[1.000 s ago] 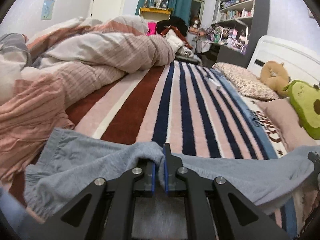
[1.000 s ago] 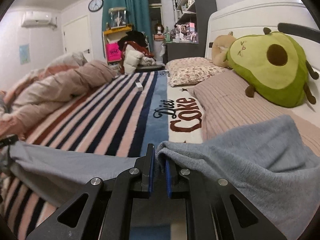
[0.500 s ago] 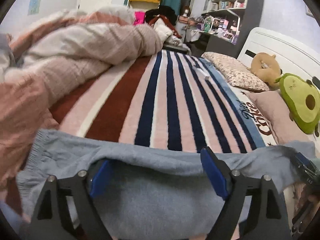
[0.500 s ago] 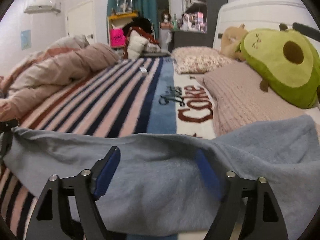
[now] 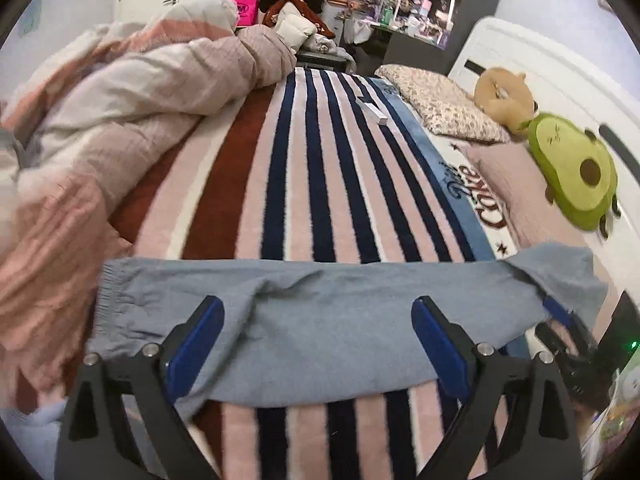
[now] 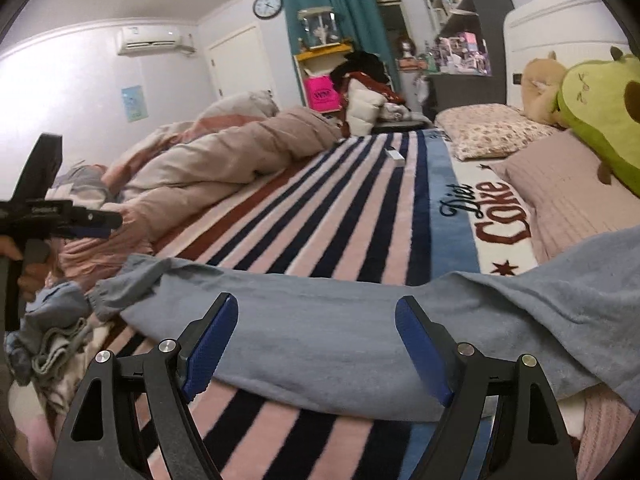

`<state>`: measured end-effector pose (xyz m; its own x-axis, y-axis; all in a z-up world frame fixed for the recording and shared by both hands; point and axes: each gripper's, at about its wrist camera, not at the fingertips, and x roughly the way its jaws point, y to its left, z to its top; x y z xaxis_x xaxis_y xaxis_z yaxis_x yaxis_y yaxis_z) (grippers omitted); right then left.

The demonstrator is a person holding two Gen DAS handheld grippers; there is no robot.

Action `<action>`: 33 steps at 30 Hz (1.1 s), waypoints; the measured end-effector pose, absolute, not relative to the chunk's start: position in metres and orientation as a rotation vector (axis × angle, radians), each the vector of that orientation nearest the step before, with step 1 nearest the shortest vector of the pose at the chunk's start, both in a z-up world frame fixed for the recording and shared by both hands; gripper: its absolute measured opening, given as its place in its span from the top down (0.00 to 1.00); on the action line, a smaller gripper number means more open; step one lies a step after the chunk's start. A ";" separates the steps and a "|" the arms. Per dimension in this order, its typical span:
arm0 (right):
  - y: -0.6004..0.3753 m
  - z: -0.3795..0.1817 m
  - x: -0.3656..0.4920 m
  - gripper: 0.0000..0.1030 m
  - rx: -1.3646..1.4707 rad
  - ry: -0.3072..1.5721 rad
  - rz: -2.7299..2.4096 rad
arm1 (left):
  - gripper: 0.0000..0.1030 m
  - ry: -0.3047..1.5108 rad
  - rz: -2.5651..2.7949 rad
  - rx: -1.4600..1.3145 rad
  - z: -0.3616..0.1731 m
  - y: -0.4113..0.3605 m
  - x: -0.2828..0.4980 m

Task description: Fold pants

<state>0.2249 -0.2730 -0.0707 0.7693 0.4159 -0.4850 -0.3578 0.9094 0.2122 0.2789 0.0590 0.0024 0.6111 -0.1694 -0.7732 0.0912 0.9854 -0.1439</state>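
Spreading wide at the bottom of its own view, the left claw (image 5: 316,344) holds nothing, its blue pads (image 5: 196,344) standing apart above the grey pants (image 5: 320,312). The right claw (image 6: 316,348) is likewise gaping and empty, low in its own frame, over the same garment. The pants lie flat in a long band across the lower middle of both views, on the striped blanket (image 5: 320,184) that covers the bed; the elastic waistband end sits at lower left, and the other end climbs onto a pink pillow (image 6: 568,200) at the right edge. Beyond the band, a small white box (image 5: 372,110) rests on the stripes in the upper centre. A rumpled pink duvet (image 5: 120,112) fills the upper left, and an avocado plush (image 5: 576,176) leans at the right beside a tan plush (image 5: 504,94), against the white headboard (image 5: 532,56).
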 end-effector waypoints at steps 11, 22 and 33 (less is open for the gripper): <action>-0.268 -0.075 0.209 0.24 0.123 0.591 0.443 | 0.10 1.105 -0.015 0.328 -0.060 0.090 0.262; -0.260 -0.087 0.213 0.24 0.134 0.647 0.446 | 0.35 1.264 0.030 0.484 -0.129 0.092 0.270; -0.256 -0.083 0.206 0.24 0.158 0.629 0.483 | 0.96 1.136 0.043 0.525 -0.100 0.089 0.262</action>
